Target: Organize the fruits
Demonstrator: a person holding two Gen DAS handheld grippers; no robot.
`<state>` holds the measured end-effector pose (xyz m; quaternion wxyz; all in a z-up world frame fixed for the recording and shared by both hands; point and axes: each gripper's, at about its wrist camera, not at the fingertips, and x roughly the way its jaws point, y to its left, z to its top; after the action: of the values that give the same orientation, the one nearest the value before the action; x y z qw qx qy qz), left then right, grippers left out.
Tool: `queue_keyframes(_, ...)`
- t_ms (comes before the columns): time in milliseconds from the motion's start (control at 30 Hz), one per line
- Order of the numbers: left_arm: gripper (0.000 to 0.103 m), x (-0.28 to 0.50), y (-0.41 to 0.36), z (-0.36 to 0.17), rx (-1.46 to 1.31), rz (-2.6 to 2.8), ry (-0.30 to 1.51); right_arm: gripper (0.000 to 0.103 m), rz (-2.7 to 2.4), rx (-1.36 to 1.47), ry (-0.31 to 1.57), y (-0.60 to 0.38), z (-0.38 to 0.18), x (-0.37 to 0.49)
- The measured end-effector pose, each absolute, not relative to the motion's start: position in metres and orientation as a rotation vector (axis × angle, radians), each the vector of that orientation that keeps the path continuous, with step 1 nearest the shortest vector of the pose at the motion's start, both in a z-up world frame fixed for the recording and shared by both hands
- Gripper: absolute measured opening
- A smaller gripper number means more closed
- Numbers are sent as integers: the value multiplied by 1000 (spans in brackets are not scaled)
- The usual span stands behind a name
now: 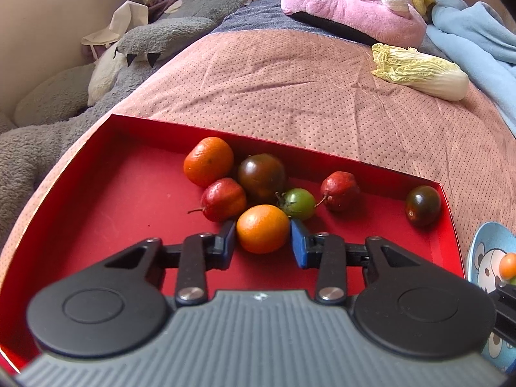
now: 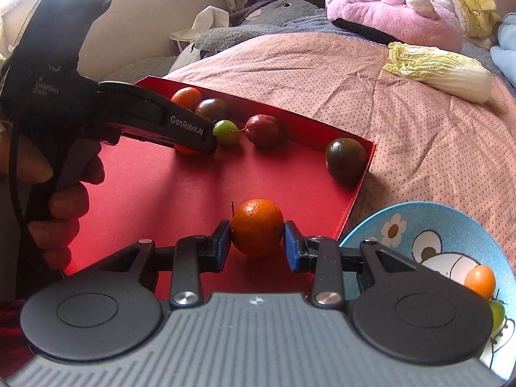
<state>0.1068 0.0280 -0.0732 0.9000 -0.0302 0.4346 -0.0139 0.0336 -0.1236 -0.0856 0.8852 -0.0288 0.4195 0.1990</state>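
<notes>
A red tray [image 1: 135, 174] on the bed holds several fruits. In the left wrist view my left gripper [image 1: 262, 242] has its blue pads [image 1: 298, 242] on both sides of an orange mandarin [image 1: 262, 229], close to touching it. Behind it lie a red fruit [image 1: 224, 199], a dark tomato [image 1: 262, 174], a green tomato [image 1: 300, 203], another mandarin [image 1: 208, 161], a second red fruit [image 1: 340, 191] and a dark tomato [image 1: 423, 205]. In the right wrist view my right gripper [image 2: 257, 242] is shut on an orange mandarin [image 2: 257, 226] above the tray [image 2: 154, 193].
A blue cartoon bowl [image 2: 419, 225] stands right of the tray with a mandarin [image 2: 480, 281] and a green fruit [image 2: 496, 314] in it. A napa cabbage [image 2: 441, 71] lies on the pink bedspread [image 1: 290, 96]. Plush toys [image 1: 348, 3] lie at the back.
</notes>
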Motion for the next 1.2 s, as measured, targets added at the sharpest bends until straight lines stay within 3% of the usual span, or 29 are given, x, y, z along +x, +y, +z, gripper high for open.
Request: queue_keyframes(1200, 39, 57, 33, -48, -70, -88, 828, 40, 423, -57, 813, -119, -47, -14)
